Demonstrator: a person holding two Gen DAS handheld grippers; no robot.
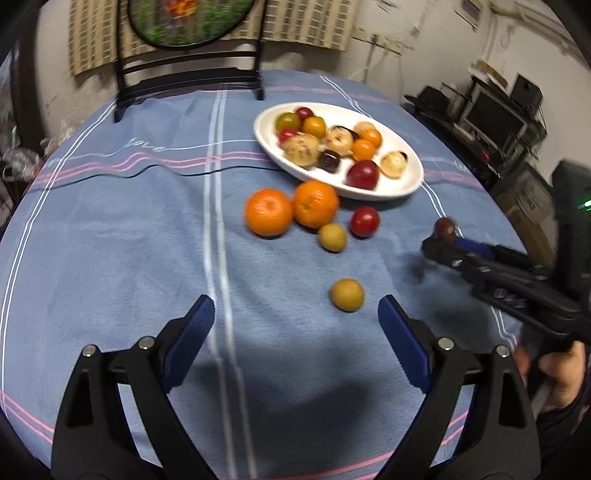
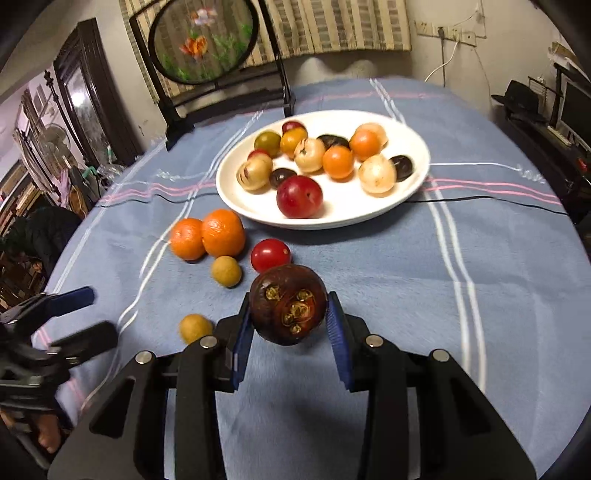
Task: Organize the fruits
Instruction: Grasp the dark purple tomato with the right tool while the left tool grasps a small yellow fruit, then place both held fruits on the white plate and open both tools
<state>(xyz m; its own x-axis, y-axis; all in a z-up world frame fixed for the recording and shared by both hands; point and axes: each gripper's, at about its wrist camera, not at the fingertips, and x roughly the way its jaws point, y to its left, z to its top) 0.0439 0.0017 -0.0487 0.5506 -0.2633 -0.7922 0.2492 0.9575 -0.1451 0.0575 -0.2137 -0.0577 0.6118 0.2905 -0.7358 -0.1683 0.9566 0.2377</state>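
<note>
A white oval plate (image 1: 406, 186) (image 2: 236, 195) holds several small fruits. On the blue cloth in front of it lie two oranges (image 1: 268, 212) (image 2: 223, 232), a red tomato (image 1: 364, 221) (image 2: 270, 254) and two small yellow-brown fruits (image 1: 347, 294) (image 2: 195, 328). My right gripper (image 2: 289, 314) (image 1: 441, 236) is shut on a dark brown water chestnut (image 2: 288, 303) (image 1: 444, 228), held above the cloth right of the loose fruit. My left gripper (image 1: 295, 314) (image 2: 86, 314) is open and empty, with the nearest yellow-brown fruit just ahead between its fingertips.
A black frame stand with a round fish picture (image 2: 202, 40) (image 1: 188, 22) stands at the table's far edge. A thin black cable (image 2: 498, 201) crosses the cloth by the plate. Shelves with electronics (image 1: 495, 114) are at the right.
</note>
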